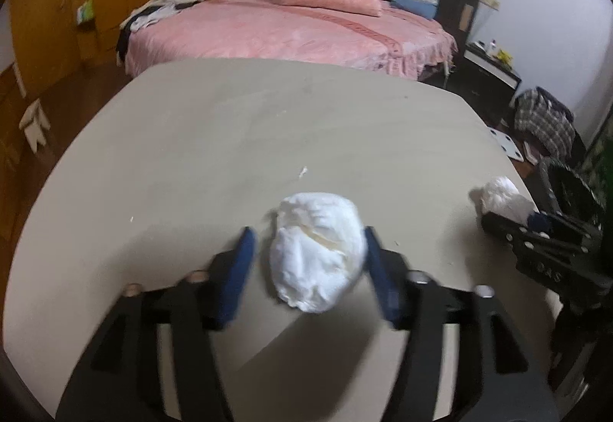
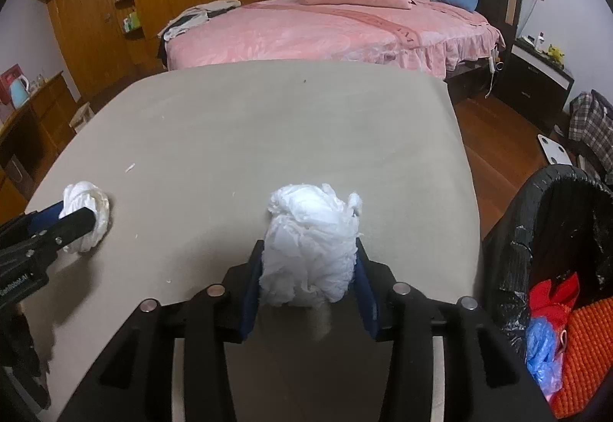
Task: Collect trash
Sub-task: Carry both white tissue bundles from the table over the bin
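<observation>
In the left wrist view a crumpled white tissue wad (image 1: 318, 249) lies on the beige table (image 1: 230, 138) between the blue pads of my left gripper (image 1: 310, 253). The jaws stand around it; the right pad touches it, the left pad shows a small gap. In the right wrist view my right gripper (image 2: 310, 268) is shut on a second white tissue wad (image 2: 310, 245), held just above the table (image 2: 268, 134). Each gripper shows in the other's view: the right one (image 1: 536, 226) with its wad (image 1: 502, 194), the left one (image 2: 69, 220) with its wad (image 2: 90, 215).
A black-lined trash bin (image 2: 551, 215) stands beside the table's right edge, holding red, blue and orange items. Small paper scraps (image 1: 302, 173) lie on the table. A pink bed (image 2: 325, 31) is behind the table, wooden wardrobes at the left, a nightstand (image 2: 536, 73) at the right.
</observation>
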